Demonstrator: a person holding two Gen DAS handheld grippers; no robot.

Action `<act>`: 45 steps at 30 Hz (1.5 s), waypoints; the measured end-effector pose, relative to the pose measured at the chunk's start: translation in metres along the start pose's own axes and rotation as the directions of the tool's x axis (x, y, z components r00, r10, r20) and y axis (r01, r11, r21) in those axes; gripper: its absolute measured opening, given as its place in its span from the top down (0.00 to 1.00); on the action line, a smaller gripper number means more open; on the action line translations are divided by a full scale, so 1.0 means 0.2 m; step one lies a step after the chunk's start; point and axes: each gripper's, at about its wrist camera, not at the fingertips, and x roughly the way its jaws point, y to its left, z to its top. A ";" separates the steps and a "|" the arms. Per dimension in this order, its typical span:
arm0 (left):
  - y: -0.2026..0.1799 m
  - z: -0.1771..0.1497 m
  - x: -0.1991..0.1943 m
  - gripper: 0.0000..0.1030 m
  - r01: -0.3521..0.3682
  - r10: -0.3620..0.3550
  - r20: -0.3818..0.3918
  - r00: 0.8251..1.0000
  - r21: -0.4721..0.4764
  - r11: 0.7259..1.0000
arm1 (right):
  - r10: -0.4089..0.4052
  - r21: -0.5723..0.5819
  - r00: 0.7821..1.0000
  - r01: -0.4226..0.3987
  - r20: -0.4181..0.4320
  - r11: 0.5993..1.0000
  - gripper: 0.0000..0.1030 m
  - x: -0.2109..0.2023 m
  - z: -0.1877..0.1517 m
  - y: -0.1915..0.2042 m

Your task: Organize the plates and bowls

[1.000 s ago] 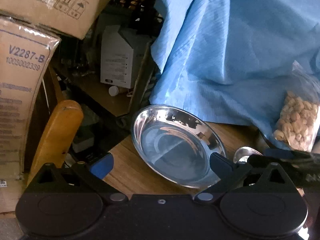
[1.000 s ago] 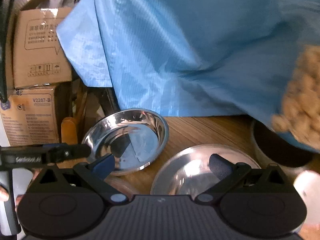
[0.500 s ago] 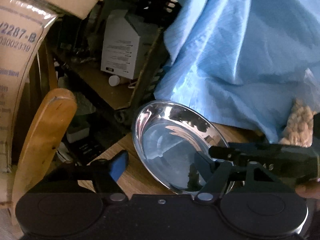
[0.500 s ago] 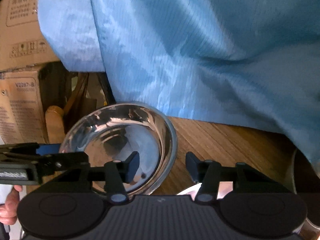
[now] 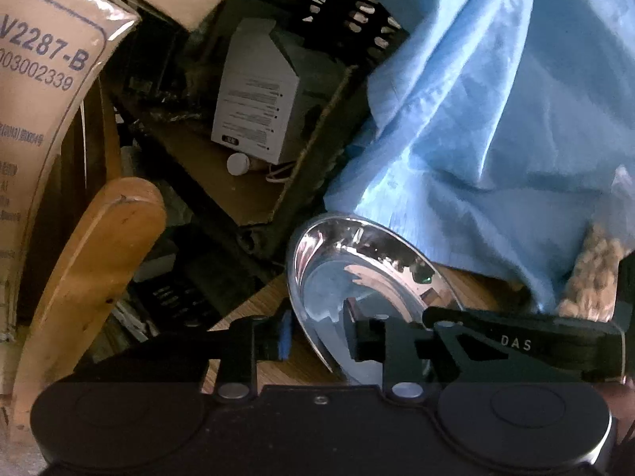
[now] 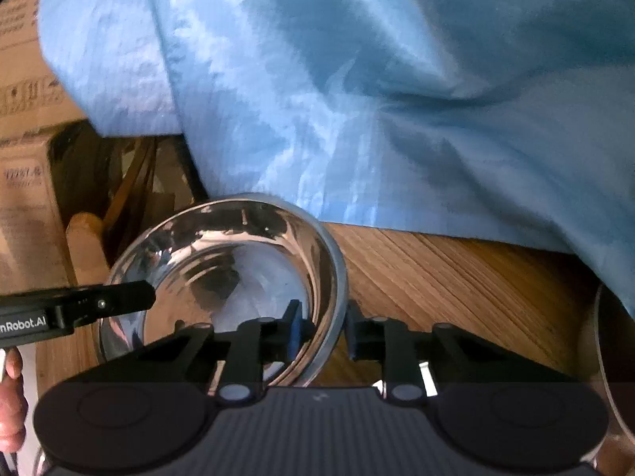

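Steel bowl (image 6: 238,273) at the near corner of the wooden table (image 6: 456,277), just in front of the blue cloth (image 6: 357,99) — and both grippers are at its rim. Left gripper (image 5: 317,337) straddles the left edge, jaws closing, rim between them. Right gripper (image 6: 321,329) does likewise on the right edge — one finger inside, one outside, closing, contact unclear.

Left gripper (image 5: 317,335), right gripper (image 6: 321,331), jaws closing, angled downward
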 end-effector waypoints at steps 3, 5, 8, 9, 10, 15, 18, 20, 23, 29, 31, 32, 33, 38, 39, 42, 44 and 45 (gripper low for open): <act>-0.01 0.02 -0.03 0.74 -0.002 0.001 0.026 1.000 0.010 1.000 | 0.027 0.037 0.999 -0.027 0.019 0.999 0.81 -0.03 0.00 -0.01; -0.02 0.03 -0.07 0.74 0.002 -0.003 0.046 0.999 0.014 1.000 | 0.037 0.043 0.998 -0.039 0.047 0.998 0.81 -0.07 0.00 -0.01; -0.04 0.04 -0.12 0.74 0.007 -0.009 0.080 0.997 0.026 1.000 | 0.042 0.042 0.995 -0.046 0.091 0.998 0.81 -0.15 0.01 0.01; -0.04 0.05 -0.13 0.74 0.010 -0.012 0.086 0.996 0.026 1.000 | 0.046 0.045 0.993 -0.051 0.104 0.998 0.81 -0.17 0.01 0.02; -0.05 0.05 -0.15 0.74 0.015 -0.018 0.092 0.996 0.026 1.000 | 0.048 0.046 0.992 -0.053 0.117 0.998 0.81 -0.20 0.01 0.02; -0.07 0.03 -0.24 0.74 0.034 -0.038 0.122 0.992 0.039 0.999 | 0.061 0.044 0.986 -0.069 0.156 0.997 0.81 -0.32 0.00 0.04; -0.08 0.00 -0.30 0.74 0.048 -0.055 0.124 0.991 0.064 0.997 | 0.075 0.048 0.982 -0.085 0.172 0.995 0.81 -0.38 -0.04 0.05; -0.08 -0.02 -0.33 0.74 0.057 -0.066 0.121 0.990 0.077 0.995 | 0.091 0.070 0.978 -0.105 0.187 0.992 0.81 -0.42 -0.08 0.05; -0.09 -0.07 -0.39 0.74 0.084 -0.095 0.105 0.990 0.103 0.991 | 0.098 0.083 0.974 -0.117 0.203 0.990 0.81 -0.51 -0.16 0.07; -0.10 -0.17 -0.52 0.74 0.139 -0.152 0.069 0.986 0.162 0.977 | 0.091 0.126 0.971 -0.121 0.221 0.985 0.80 -0.69 -0.36 0.12; -0.10 -0.20 -0.55 0.74 0.160 -0.172 0.055 0.984 0.177 0.971 | 0.079 0.139 0.970 -0.113 0.228 0.984 0.80 -0.75 -0.42 0.14; -0.11 -0.21 -0.57 0.74 0.169 -0.181 0.049 0.982 0.185 0.968 | 0.072 0.145 0.970 -0.107 0.233 0.984 0.80 -0.78 -0.44 0.16; -0.11 -0.22 -0.59 0.74 0.174 -0.185 0.045 0.982 0.195 0.965 | 0.068 0.149 0.970 -0.105 0.234 0.983 0.80 -0.80 -0.47 0.16; -0.12 -0.28 -0.64 0.74 0.174 -0.189 0.042 0.981 0.240 0.955 | 0.059 0.188 0.972 -0.104 0.229 0.977 0.79 -0.88 -0.58 0.20; -0.12 -0.29 -0.65 0.74 0.174 -0.190 0.041 0.981 0.248 0.953 | 0.057 0.196 0.972 -0.103 0.228 0.975 0.79 -0.89 -0.60 0.20; -0.12 -0.32 -0.67 0.74 0.186 -0.199 0.025 0.980 0.259 0.948 | 0.049 0.206 0.973 -0.097 0.228 0.974 0.79 -0.92 -0.65 0.22; -0.11 -0.33 -0.67 0.74 0.187 -0.198 0.014 0.980 0.264 0.946 | 0.043 0.213 0.972 -0.094 0.230 0.973 0.79 -0.93 -0.68 0.23; -0.11 -0.34 -0.68 0.74 0.185 -0.195 0.011 0.981 0.270 0.945 | 0.042 0.218 0.973 -0.093 0.229 0.971 0.79 -0.93 -0.70 0.24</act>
